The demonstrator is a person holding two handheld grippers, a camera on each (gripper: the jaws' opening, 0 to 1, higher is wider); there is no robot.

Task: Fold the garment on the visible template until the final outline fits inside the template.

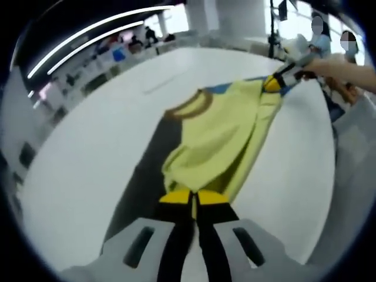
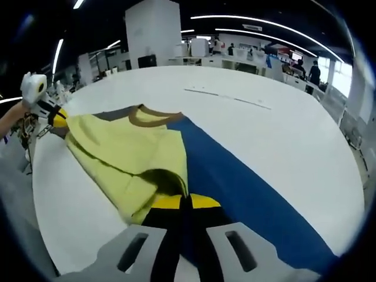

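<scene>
Open-plan lab: long ceiling light strips [image 2: 264, 23], rows of workstations [image 1: 111, 59]

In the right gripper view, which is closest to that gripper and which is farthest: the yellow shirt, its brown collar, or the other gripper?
1. Yellow shirt: its hem is pinched in the right gripper.
2. Brown collar: at the shirt's far end, middle of the view.
3. Left gripper: farthest, at the view's left edge, on the shirt's corner.

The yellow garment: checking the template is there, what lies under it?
Under the yellow garment a blue template shows on the white table; the covered part is hidden.
</scene>
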